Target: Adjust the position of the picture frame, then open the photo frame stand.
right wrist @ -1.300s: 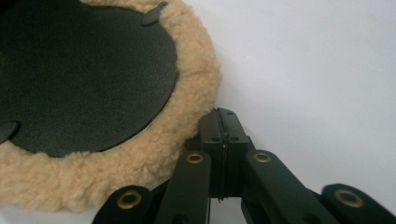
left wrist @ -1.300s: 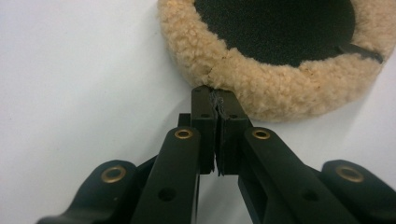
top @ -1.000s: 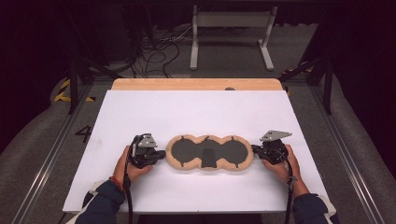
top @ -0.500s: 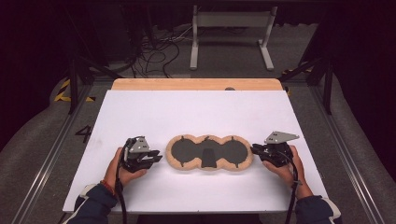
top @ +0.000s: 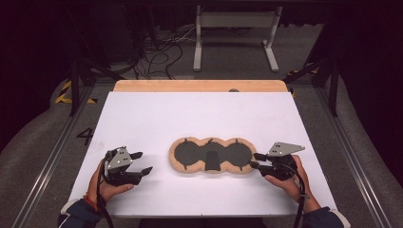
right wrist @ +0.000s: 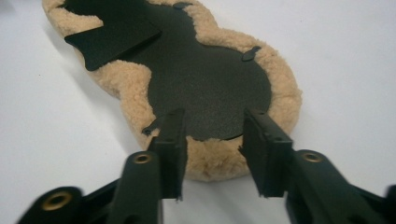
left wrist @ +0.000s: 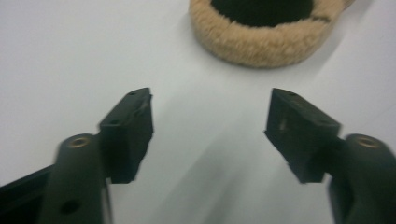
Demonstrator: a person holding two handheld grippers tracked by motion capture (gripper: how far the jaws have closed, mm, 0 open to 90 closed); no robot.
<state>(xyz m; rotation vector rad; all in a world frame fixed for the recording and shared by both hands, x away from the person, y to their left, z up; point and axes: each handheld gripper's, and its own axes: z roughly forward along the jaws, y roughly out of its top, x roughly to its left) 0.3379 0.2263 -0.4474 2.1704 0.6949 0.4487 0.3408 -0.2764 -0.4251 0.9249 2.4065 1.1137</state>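
High view: both grippers hang open at the ends of a fleece pad on the white table.

Left gripper has just been opening; its jaws stand wide with nothing between them, off the pad, whose tan rim lies at 1 o'clock in the left gripper view. Right gripper has just been opening too; its jaws stand partly apart at the pad's 3 o'clock end, its fleece edge between them, pads not pressing. The pad lies flat, black face up.
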